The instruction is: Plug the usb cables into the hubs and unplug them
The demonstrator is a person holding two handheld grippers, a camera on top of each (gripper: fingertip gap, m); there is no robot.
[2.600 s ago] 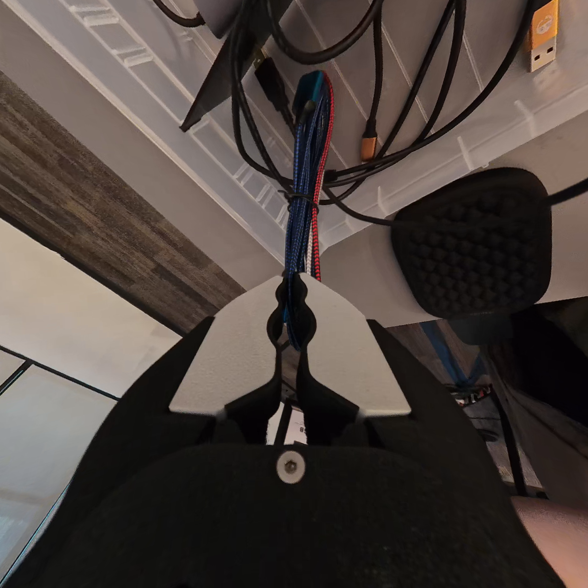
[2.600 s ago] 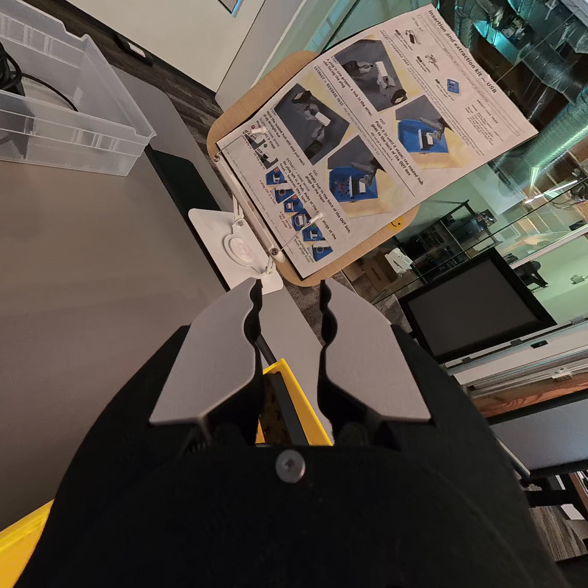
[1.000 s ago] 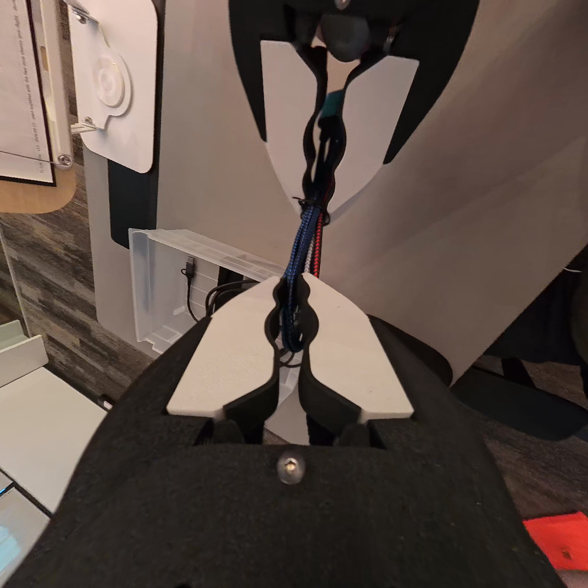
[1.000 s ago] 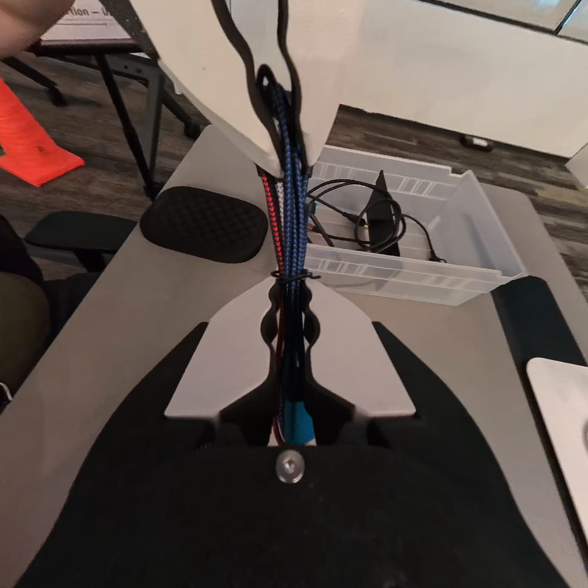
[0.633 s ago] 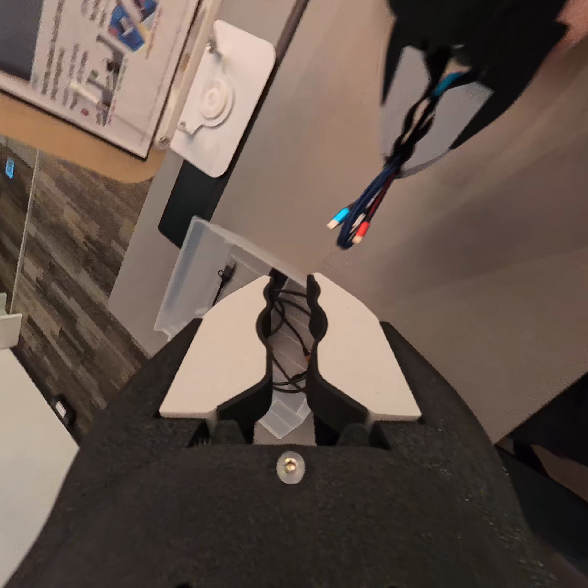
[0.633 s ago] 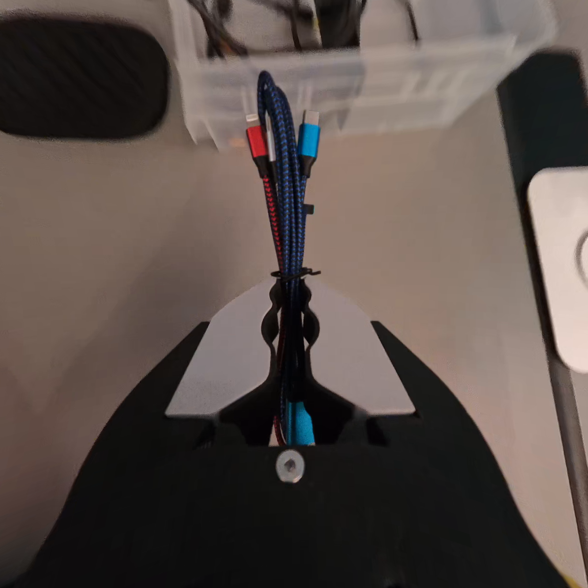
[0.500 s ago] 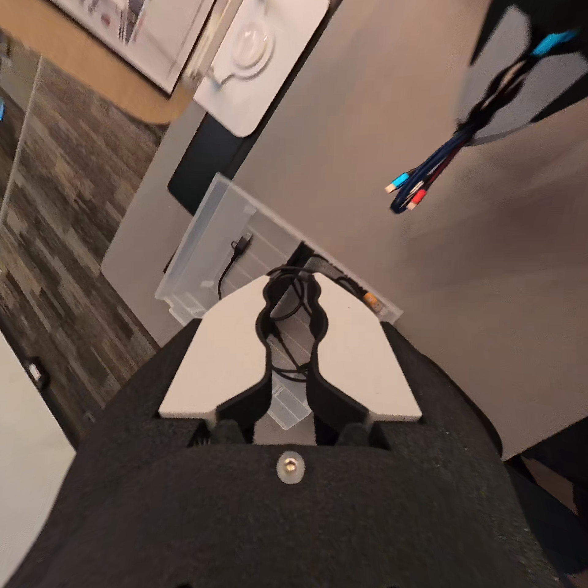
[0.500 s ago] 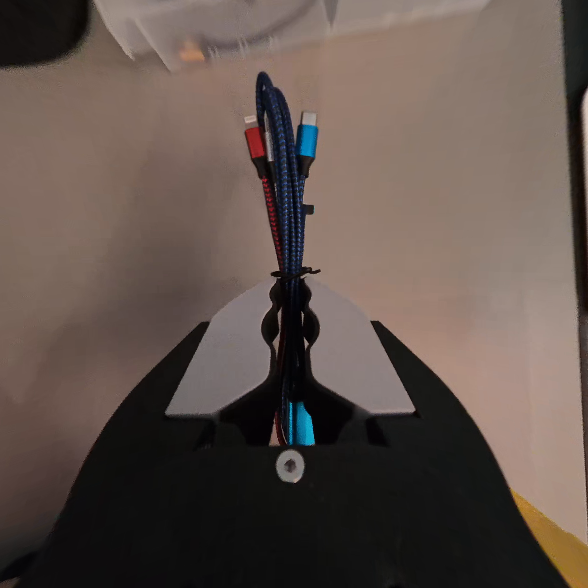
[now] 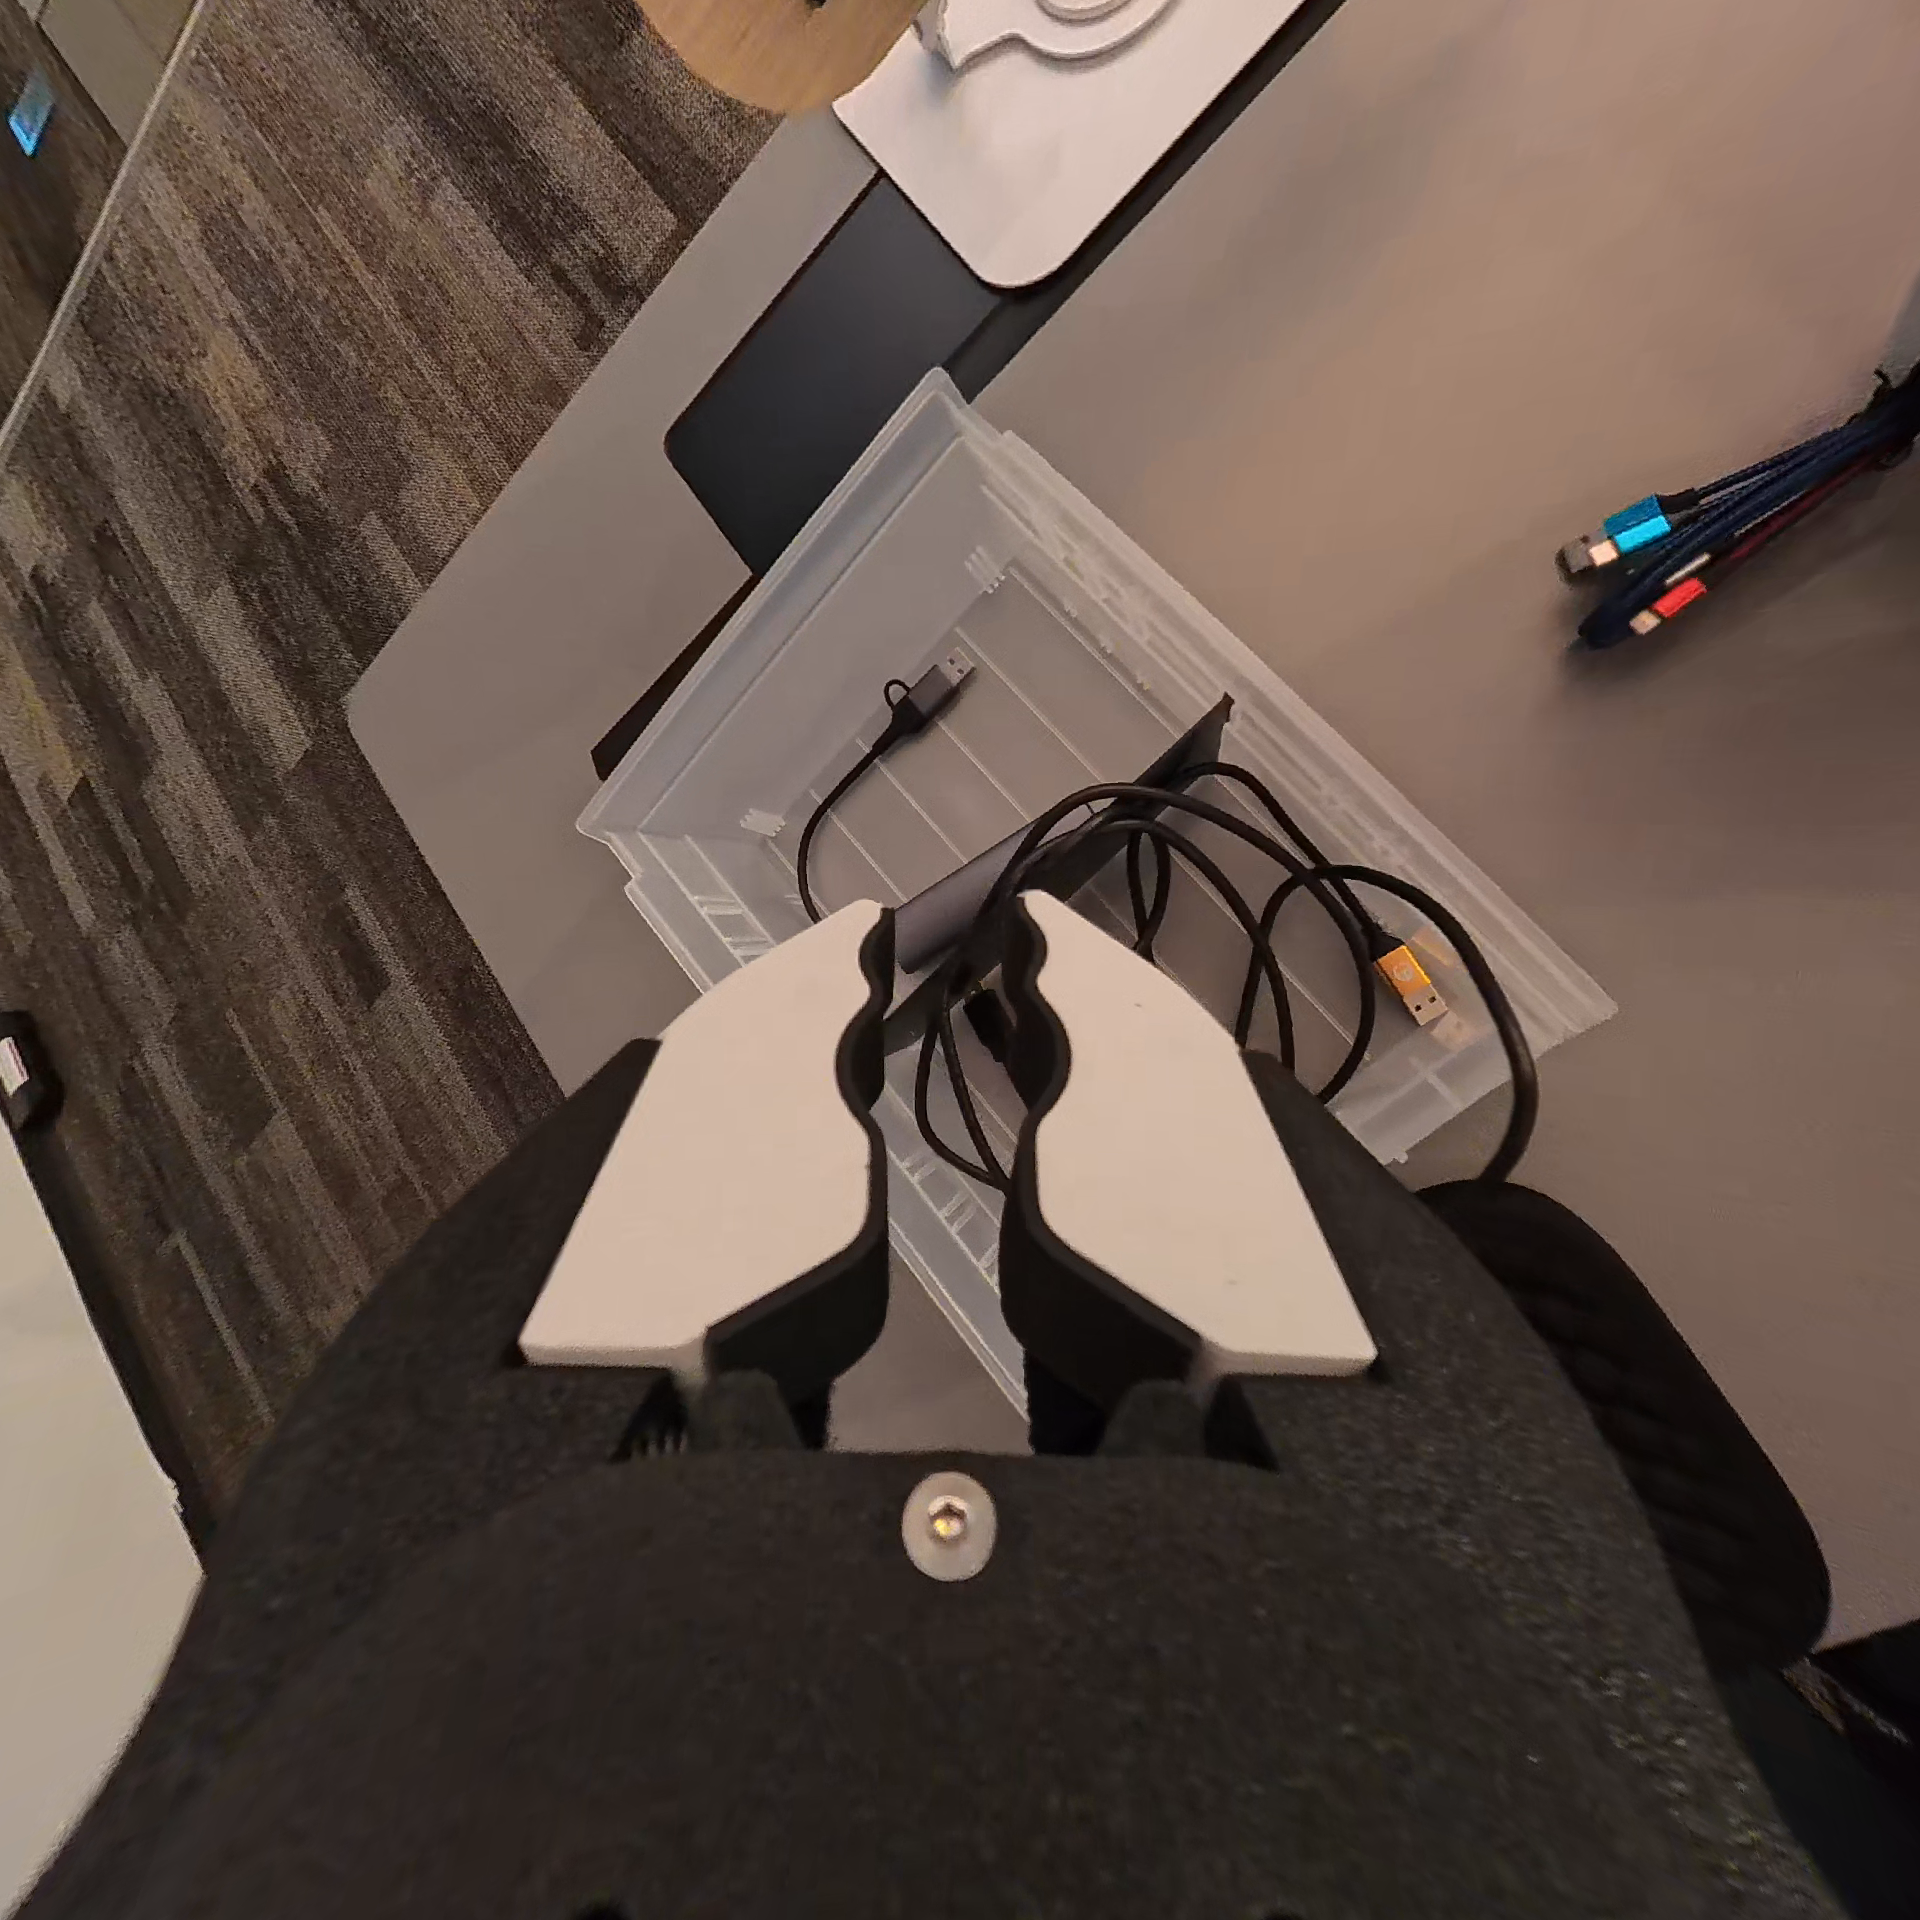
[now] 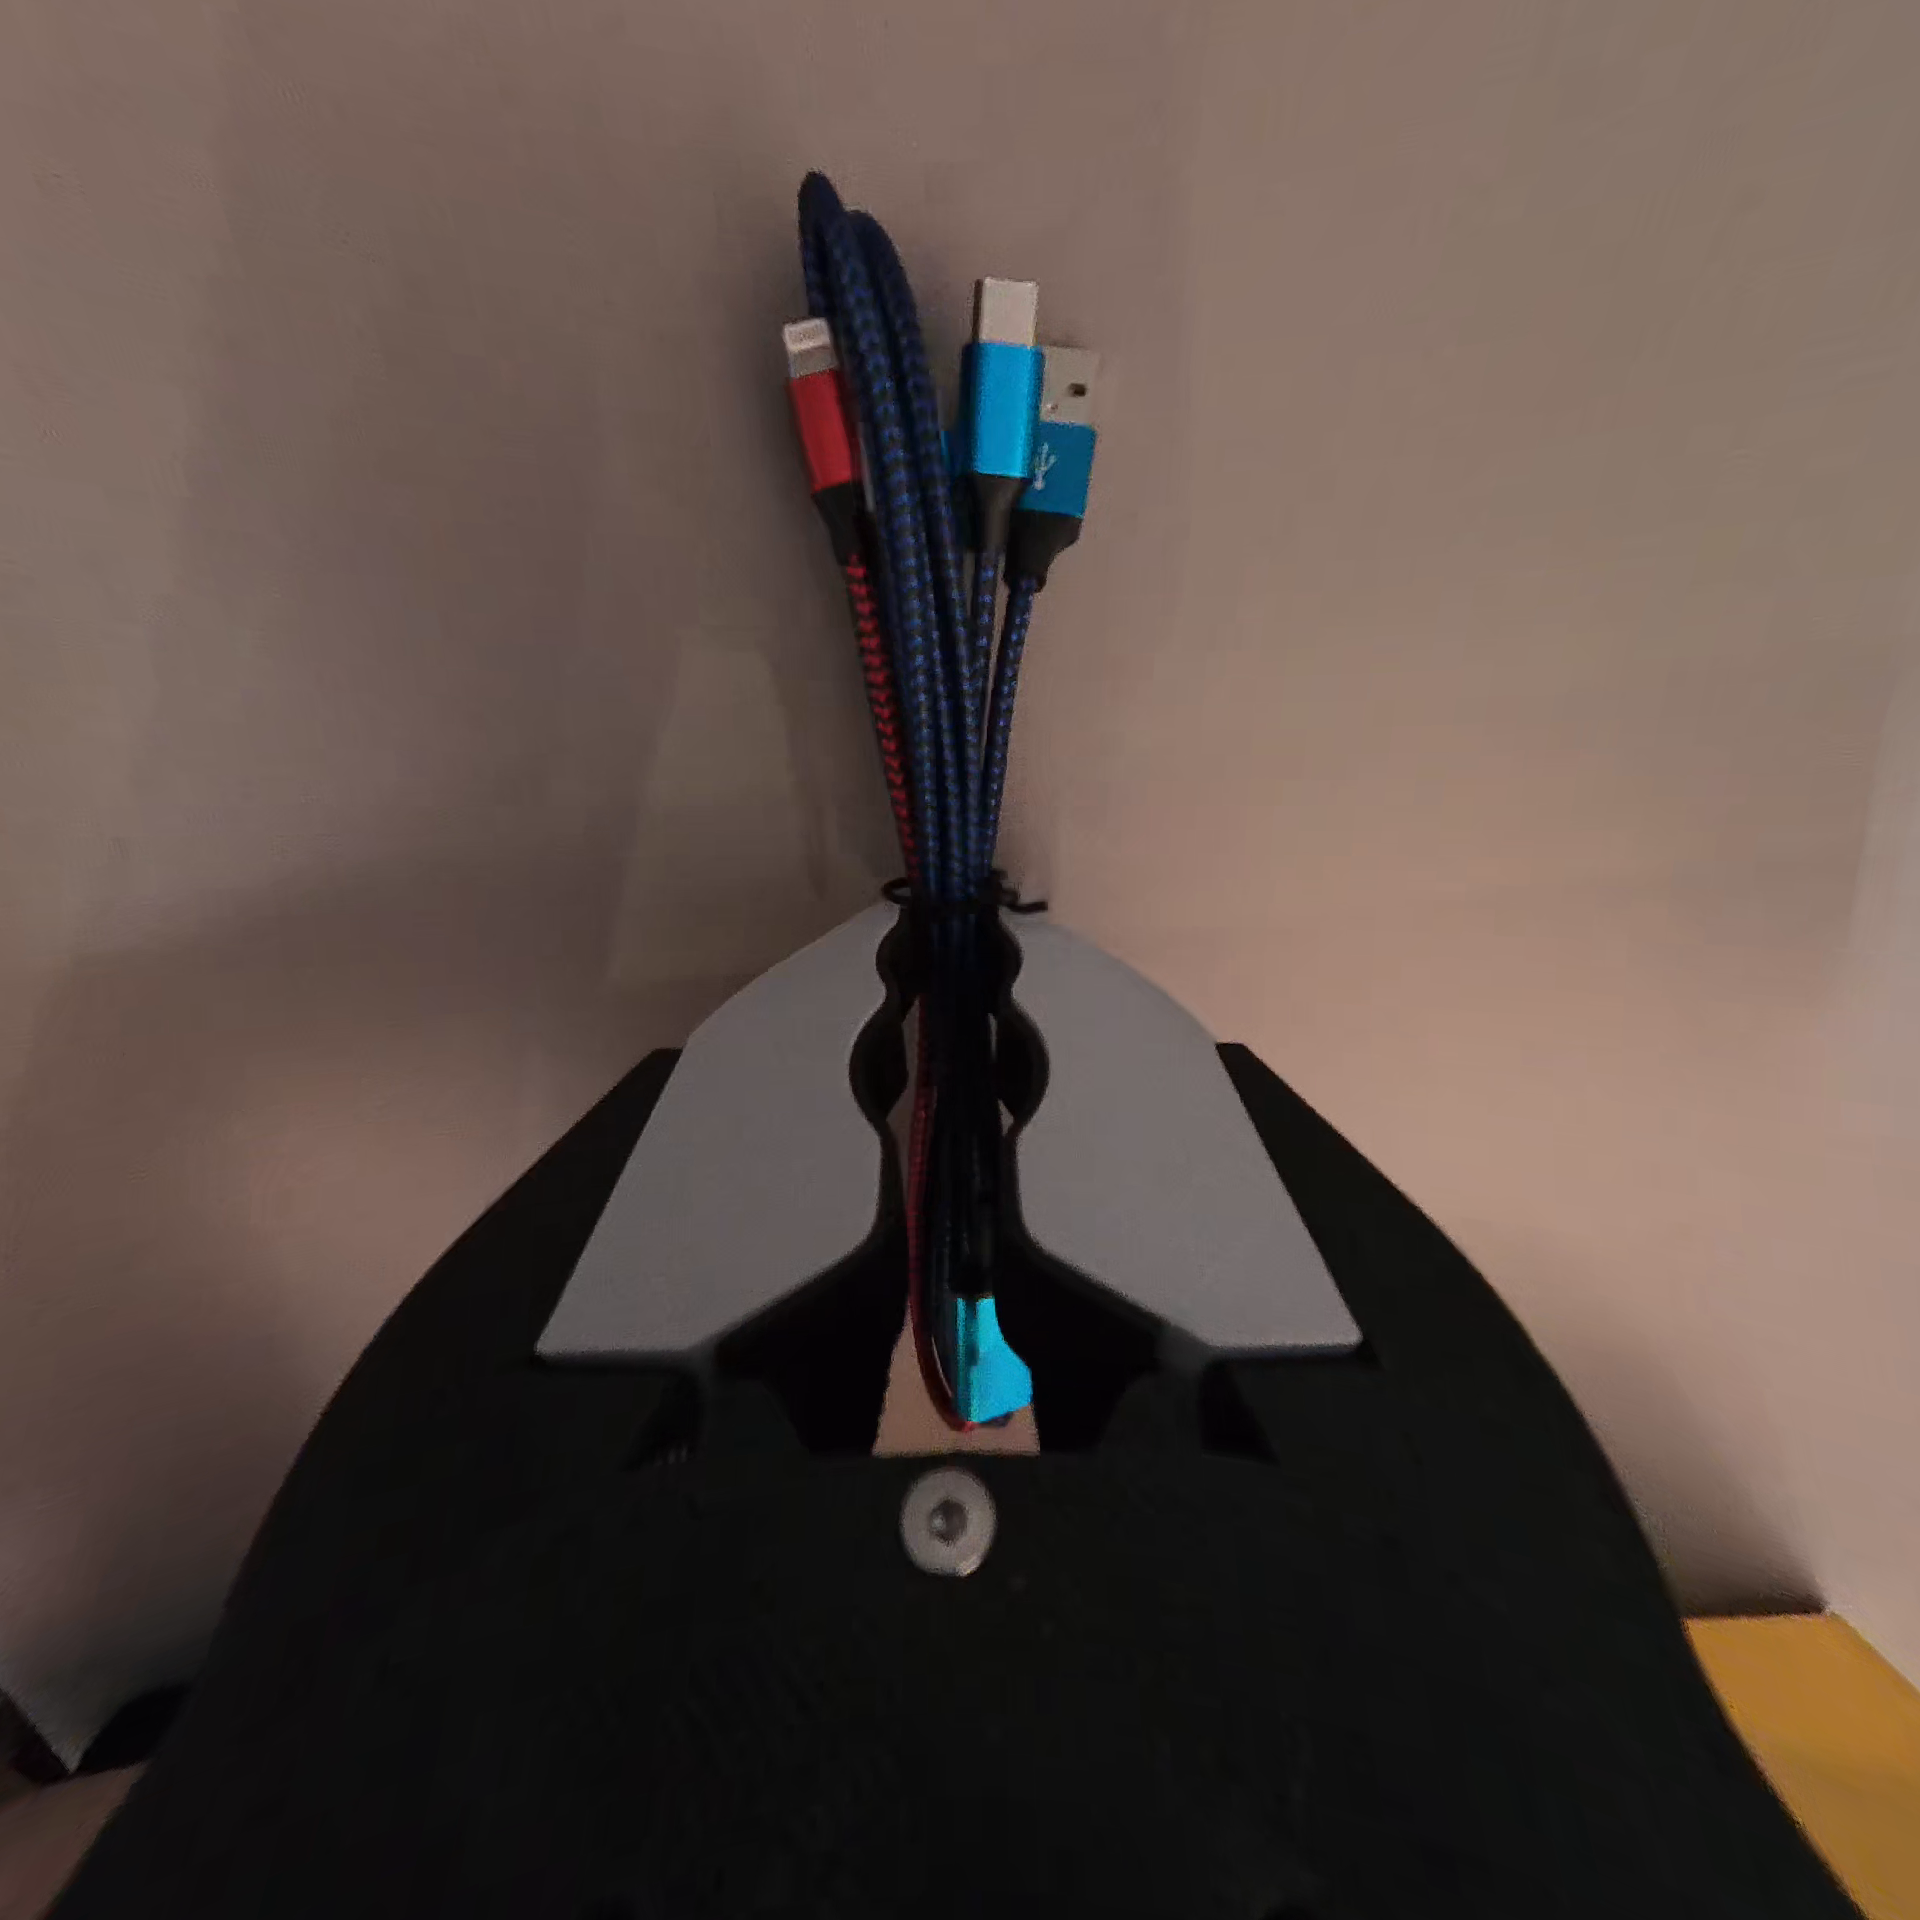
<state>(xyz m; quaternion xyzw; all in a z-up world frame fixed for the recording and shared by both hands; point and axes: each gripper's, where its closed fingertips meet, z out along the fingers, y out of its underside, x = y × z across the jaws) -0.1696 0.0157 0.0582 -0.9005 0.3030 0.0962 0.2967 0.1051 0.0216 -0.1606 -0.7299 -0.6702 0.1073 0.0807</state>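
In the left wrist view, I am holding my left gripper (image 9: 951, 935) over the clear plastic bin (image 9: 790, 665) in the middle of the frame, with its fingers apart and nothing between them. I think I am aiming it there because the grey hub (image 9: 940, 909) and the black cables (image 9: 1288, 904) are lying inside the bin, right past the fingertips. An orange plug (image 9: 1411, 987) is sitting at the bin's right side. At the right edge of the frame the braided cable bundle (image 9: 1704, 530) is poking in above the grey table (image 9: 1455, 364). In the right wrist view, my right gripper (image 10: 951, 920) is squeezing that bundle tight in the middle of the frame. The blue plugs (image 10: 1023, 416) and the red plug (image 10: 821, 426) are pointing away from me toward the table, probably so I can set the bundle down.
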